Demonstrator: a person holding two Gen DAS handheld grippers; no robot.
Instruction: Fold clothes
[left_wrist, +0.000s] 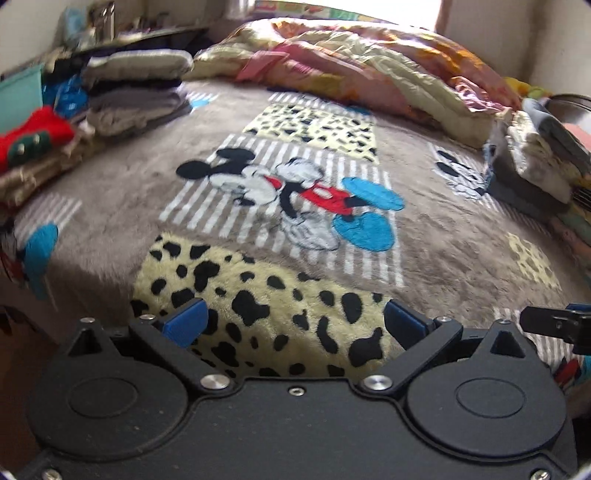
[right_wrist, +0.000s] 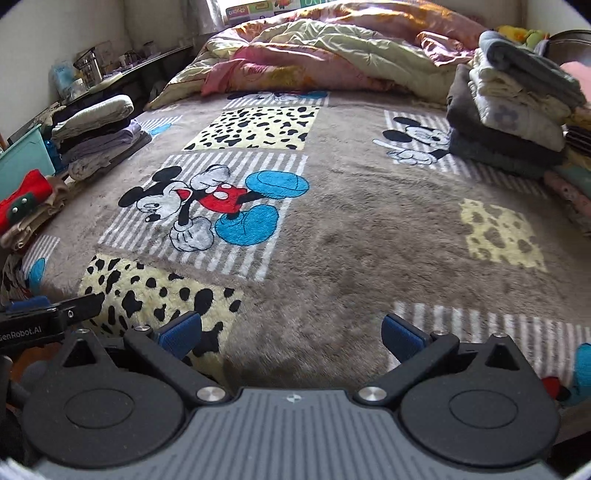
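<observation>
My left gripper (left_wrist: 295, 325) hangs open over the near edge of a brown plush bed blanket (left_wrist: 110, 206), above a yellow patch with black spots; nothing lies between its blue pads. My right gripper (right_wrist: 291, 338) is open too, over bare brown blanket (right_wrist: 369, 229), holding nothing. A stack of folded clothes (left_wrist: 136, 92) (right_wrist: 99, 136) sits at the bed's left side. Another pile of folded clothes (left_wrist: 535, 155) (right_wrist: 513, 110) sits at the right side. The right gripper's finger (left_wrist: 557, 323) shows at the left view's right edge, and the left gripper's finger (right_wrist: 51, 314) at the right view's left edge.
A crumpled pink, yellow and orange quilt (left_wrist: 369, 62) (right_wrist: 332, 55) fills the far end of the bed. A red garment on beige cloth (left_wrist: 33, 136) (right_wrist: 22, 199) lies near left. A teal bin (right_wrist: 22, 158) and a cluttered shelf (right_wrist: 96, 70) stand beside the bed.
</observation>
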